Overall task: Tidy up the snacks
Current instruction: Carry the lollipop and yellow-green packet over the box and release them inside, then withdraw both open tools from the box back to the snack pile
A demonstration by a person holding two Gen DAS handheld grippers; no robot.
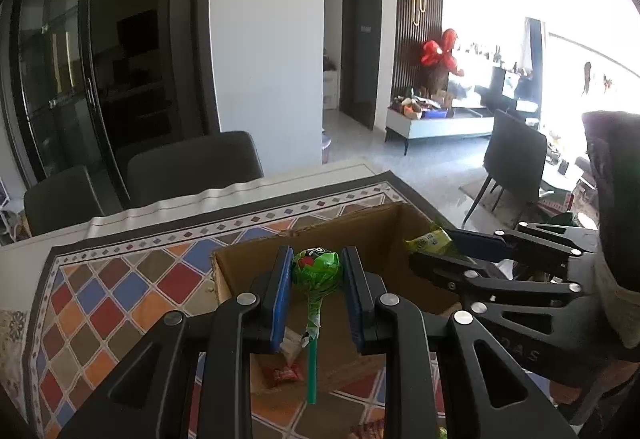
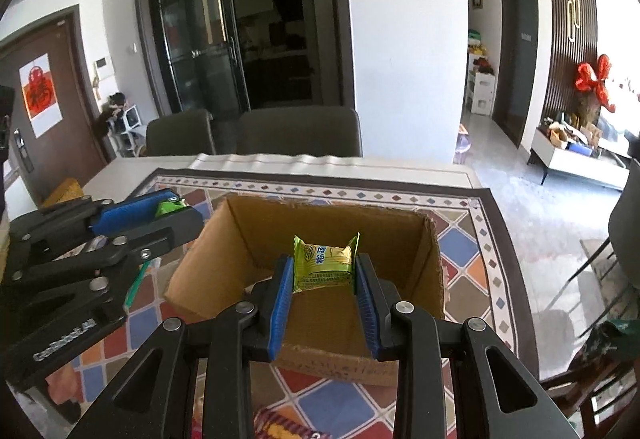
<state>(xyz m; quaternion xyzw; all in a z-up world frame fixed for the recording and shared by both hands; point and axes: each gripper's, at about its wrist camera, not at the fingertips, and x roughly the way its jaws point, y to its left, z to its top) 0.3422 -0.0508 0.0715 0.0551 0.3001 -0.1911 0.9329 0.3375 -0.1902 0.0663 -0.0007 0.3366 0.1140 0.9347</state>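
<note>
My left gripper (image 1: 317, 271) is shut on a green wrapped lollipop (image 1: 316, 271), its green stick hanging down, held over the near left corner of an open cardboard box (image 1: 384, 235). My right gripper (image 2: 324, 267) is shut on a yellow-green snack packet (image 2: 325, 263) and holds it above the cardboard box (image 2: 256, 235). In the left wrist view the right gripper (image 1: 440, 245) reaches in from the right with the packet (image 1: 430, 242). In the right wrist view the left gripper (image 2: 176, 209) shows at the left with the lollipop (image 2: 170, 206).
The box stands on a colourful diamond-patterned mat (image 2: 464, 239) on a white table (image 2: 132, 163). A red wrapped candy (image 1: 282, 375) lies on the mat by the box. A striped snack pack (image 2: 286, 427) lies near the front edge. Grey chairs (image 2: 296, 131) stand behind the table.
</note>
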